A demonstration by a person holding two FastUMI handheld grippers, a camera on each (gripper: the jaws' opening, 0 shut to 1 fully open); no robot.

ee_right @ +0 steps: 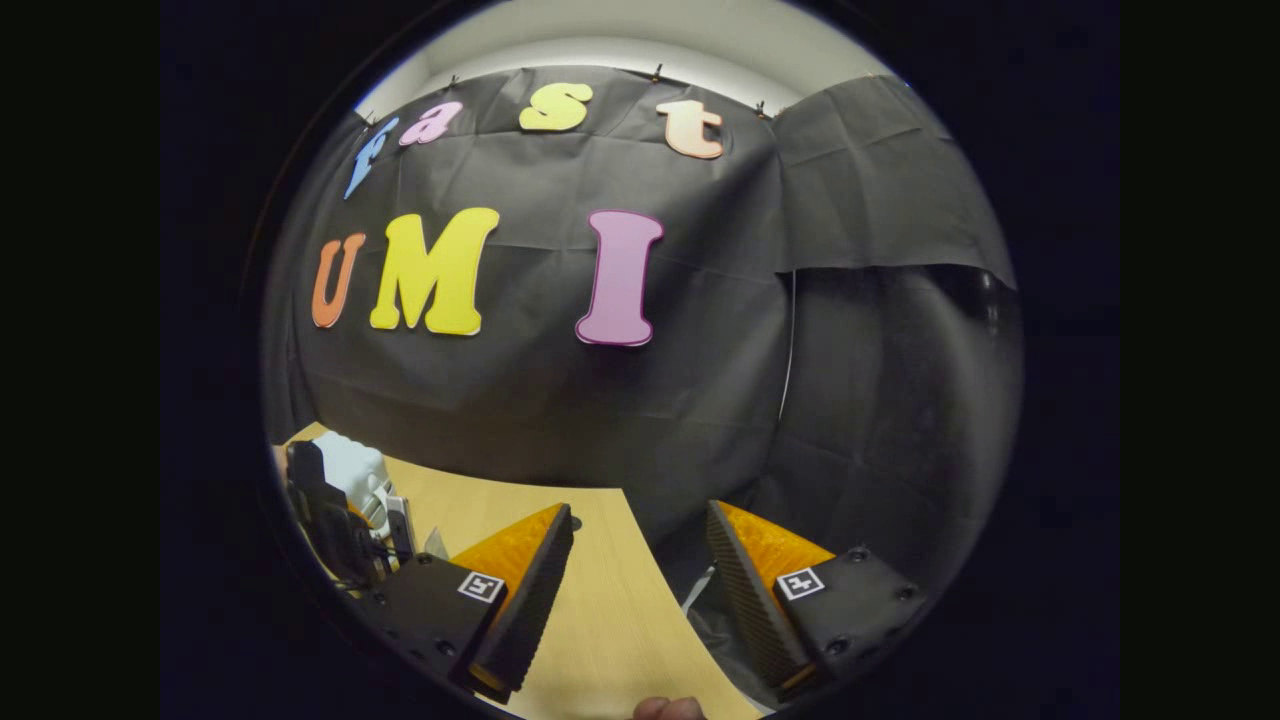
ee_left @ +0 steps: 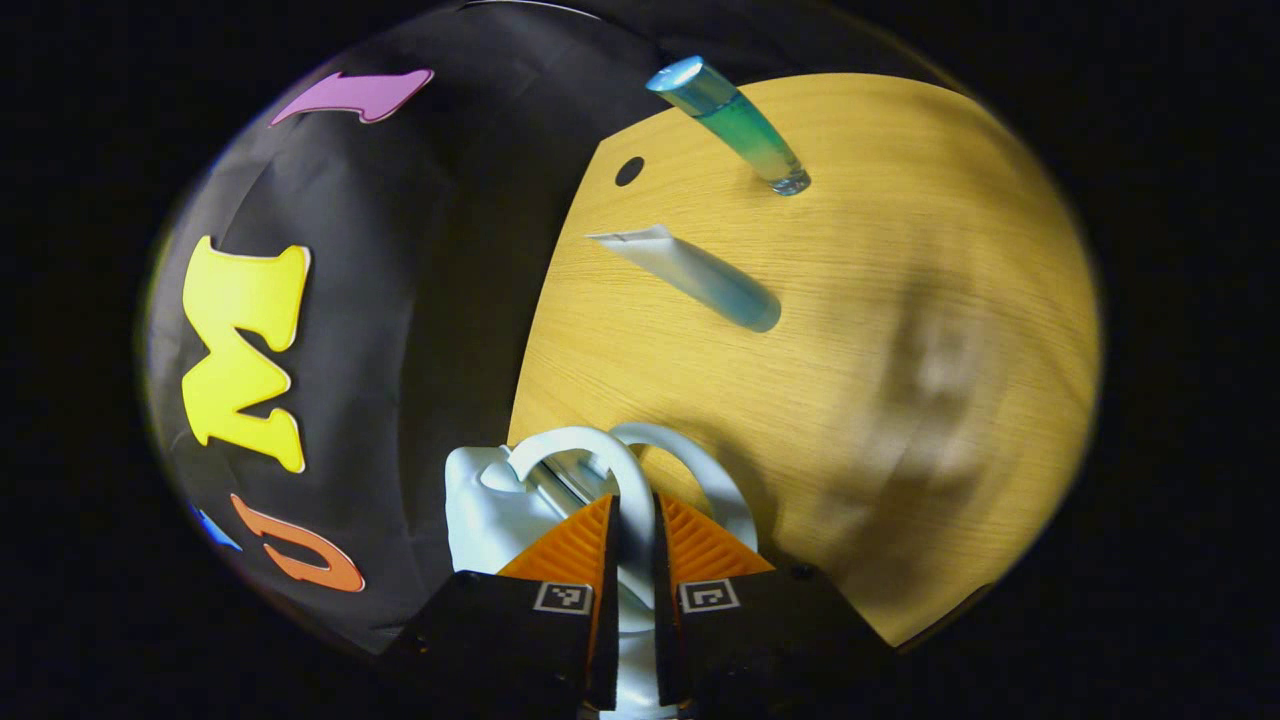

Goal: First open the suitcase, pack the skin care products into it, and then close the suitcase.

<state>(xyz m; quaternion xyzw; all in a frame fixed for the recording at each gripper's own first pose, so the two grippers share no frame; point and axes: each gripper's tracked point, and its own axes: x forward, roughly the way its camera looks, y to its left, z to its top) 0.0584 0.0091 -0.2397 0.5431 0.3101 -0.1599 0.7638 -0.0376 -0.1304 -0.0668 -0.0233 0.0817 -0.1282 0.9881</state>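
Left gripper (ee_left: 636,520) closed narrow on white handle (ee_left: 600,455) of white suitcase (ee_left: 490,510), at 6 o'clock in left gripper view. On wooden table (ee_left: 900,300): white tube (ee_left: 690,275) at 12 o'clock, green-blue bottle (ee_left: 735,125) further, near 1 o'clock. No readable writing on either. Right gripper (ee_right: 640,560) wide open above table edge, holding nothing; other gripper (ee_right: 335,520) at 9 o'clock.

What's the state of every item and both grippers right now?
left gripper: jaws shut on the suitcase handle
right gripper: jaws open, holding nothing
white suitcase: at the table edge; open or closed, cannot tell
green bottle: lying on the table
white tube: lying on the table, unpacked
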